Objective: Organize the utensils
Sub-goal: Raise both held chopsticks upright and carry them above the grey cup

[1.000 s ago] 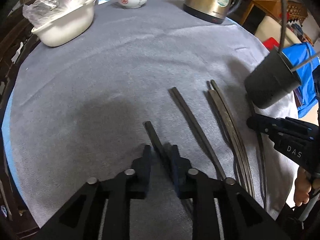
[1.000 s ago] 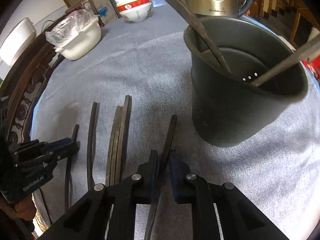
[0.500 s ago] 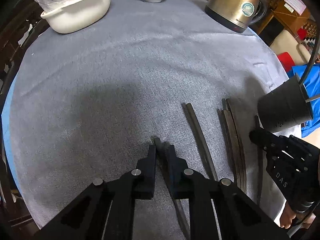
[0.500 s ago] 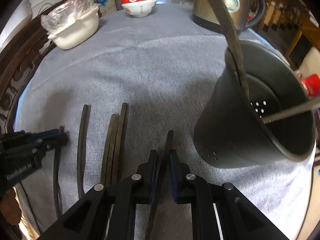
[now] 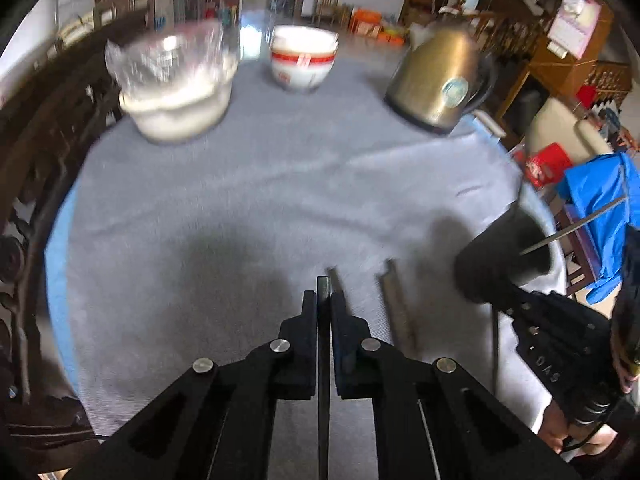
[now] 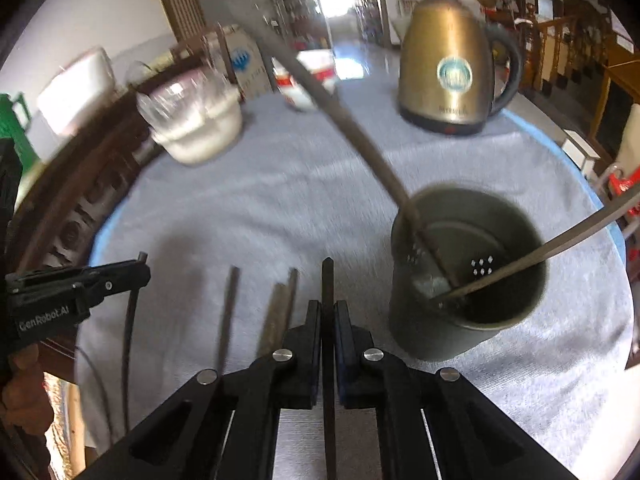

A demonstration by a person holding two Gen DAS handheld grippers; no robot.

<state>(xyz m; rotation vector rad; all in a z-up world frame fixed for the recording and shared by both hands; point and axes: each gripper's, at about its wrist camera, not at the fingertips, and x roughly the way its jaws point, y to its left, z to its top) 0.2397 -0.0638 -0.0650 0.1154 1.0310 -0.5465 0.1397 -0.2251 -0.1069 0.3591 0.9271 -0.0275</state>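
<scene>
My left gripper (image 5: pixel 323 300) is shut on a dark chopstick (image 5: pixel 322 284), held lifted above the grey tablecloth (image 5: pixel 224 184). In the right wrist view my right gripper (image 6: pixel 328 308) is shut on another dark chopstick (image 6: pixel 327 276), also off the cloth. A dark perforated holder cup (image 6: pixel 424 320) stands just right of it with two chopsticks leaning inside. Several loose chopsticks (image 6: pixel 228 312) still lie on the cloth between the grippers. The left gripper (image 6: pixel 136 270) shows at the left edge of that view. In the left wrist view the cup (image 5: pixel 488 264) is at the right.
At the far side stand a gold kettle (image 5: pixel 436 80), a white bowl with a red band (image 5: pixel 302 60) and a white tub with clear plastic (image 5: pixel 176 92). Dark carved wooden furniture (image 5: pixel 24 200) borders the round table on the left. Blue fabric (image 5: pixel 600 200) lies beyond the right edge.
Both grippers closed on their chopsticks and rose from the cloth with them. The views tipped up, so the kettle and bowls sit lower in the picture.
</scene>
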